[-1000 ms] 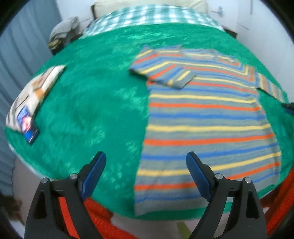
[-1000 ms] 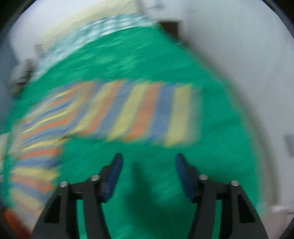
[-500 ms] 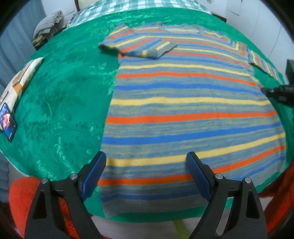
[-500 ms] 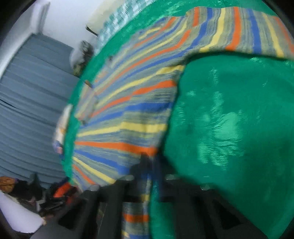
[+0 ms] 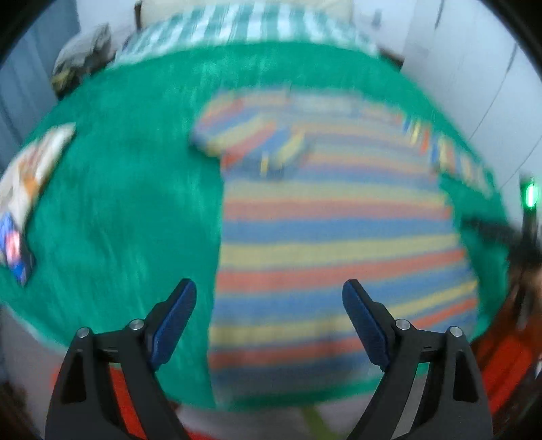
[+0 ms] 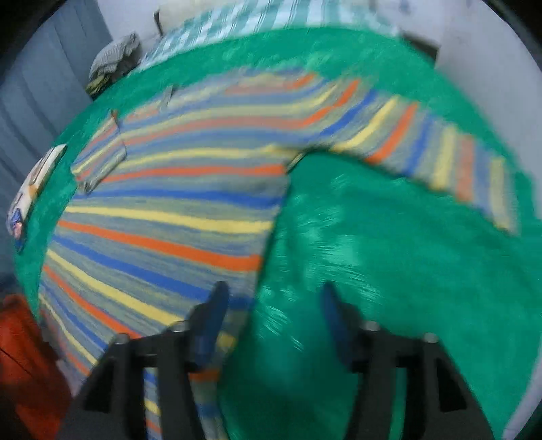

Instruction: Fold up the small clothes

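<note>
A grey sweater (image 5: 338, 220) with orange, blue and yellow stripes lies flat on the green blanket (image 5: 118, 203). Its left sleeve (image 5: 257, 142) is folded onto the chest; its right sleeve (image 6: 440, 152) stretches out to the side. My left gripper (image 5: 269, 314) hovers open above the hem's left part, holding nothing. In the right wrist view my right gripper (image 6: 274, 314) is over the sweater's right side edge. Its jaws are opening: one finger is above the cloth, the other above the blanket, and nothing is pinched. Both views are blurred.
A magazine and a small dark card (image 5: 30, 169) lie at the blanket's left edge. A heap of clothes (image 5: 81, 57) and a checked cover (image 5: 250, 30) sit at the far end. Something red (image 6: 20, 355) is below the near edge, and a white wall is on the right.
The right gripper was shut at the sweater's side edge half a second ago and now has its jaws apart, its view rolled upright. The left gripper has drawn back from the sweater.
</note>
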Tool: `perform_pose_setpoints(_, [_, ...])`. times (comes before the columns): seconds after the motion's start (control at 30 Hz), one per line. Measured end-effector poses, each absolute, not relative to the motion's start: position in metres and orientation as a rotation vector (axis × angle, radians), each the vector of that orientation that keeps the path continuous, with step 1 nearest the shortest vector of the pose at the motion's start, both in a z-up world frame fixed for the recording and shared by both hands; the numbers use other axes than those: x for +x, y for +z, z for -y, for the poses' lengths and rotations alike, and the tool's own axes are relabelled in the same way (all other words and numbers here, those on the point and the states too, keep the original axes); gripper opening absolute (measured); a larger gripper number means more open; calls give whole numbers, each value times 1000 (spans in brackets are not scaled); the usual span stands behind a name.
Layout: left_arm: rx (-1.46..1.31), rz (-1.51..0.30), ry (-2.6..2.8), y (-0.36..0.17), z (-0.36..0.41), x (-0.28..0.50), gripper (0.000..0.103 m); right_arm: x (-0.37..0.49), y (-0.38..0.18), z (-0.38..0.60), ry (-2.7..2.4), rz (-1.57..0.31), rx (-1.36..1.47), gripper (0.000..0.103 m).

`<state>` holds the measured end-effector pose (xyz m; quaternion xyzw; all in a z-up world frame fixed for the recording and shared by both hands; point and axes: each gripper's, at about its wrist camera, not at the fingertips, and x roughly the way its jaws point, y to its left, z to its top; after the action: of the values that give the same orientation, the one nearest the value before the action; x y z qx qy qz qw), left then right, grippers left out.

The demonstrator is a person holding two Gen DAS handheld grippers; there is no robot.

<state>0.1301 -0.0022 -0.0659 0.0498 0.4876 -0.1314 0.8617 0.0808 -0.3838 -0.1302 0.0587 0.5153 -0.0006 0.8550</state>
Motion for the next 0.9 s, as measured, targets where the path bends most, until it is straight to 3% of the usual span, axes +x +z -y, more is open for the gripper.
perform_pose_setpoints(0.13, [309, -904, -350, -54, 52, 193, 93, 44, -106, 382, -12, -996, 158, 58])
perform_pose_setpoints(0.27, [450, -1027, -365, -121, 96, 267, 90, 28, -103, 362, -15, -919, 245, 58])
perform_pose_setpoints(0.3, [464, -1075, -333, -144, 99, 287, 83, 24, -103, 355, -11, -900, 253, 58])
perform_pose_setpoints(0.4, [366, -1169, -296, -173, 84, 315, 79, 15, -99, 344, 12, -882, 225, 58])
perform_pose_setpoints(0.47, [217, -1184, -302, -171, 64, 322, 52, 11, -96, 334, 28, -865, 146, 58])
perform_pose_setpoints(0.5, [153, -1186, -291, -165, 53, 324, 9, 7, -95, 333, 33, -858, 115, 58])
perform_pose_setpoints(0.53, [98, -1196, -292, -159, 42, 326, 3, 7, -95, 330, 37, -854, 86, 58])
perform_pose_setpoints(0.7, [-285, -1035, -96, -92, -87, 338, 3, 12, -98, 328, 42, -832, 78, 58])
perform_pose_setpoints(0.83, [-400, -1003, 272, -96, -202, 349, 2, 12, -96, 326, 40, -807, 65, 58])
perform_pose_setpoints(0.9, [-399, -1039, 329, -107, -224, 349, 0, 15, -101, 325, 43, -820, 70, 58])
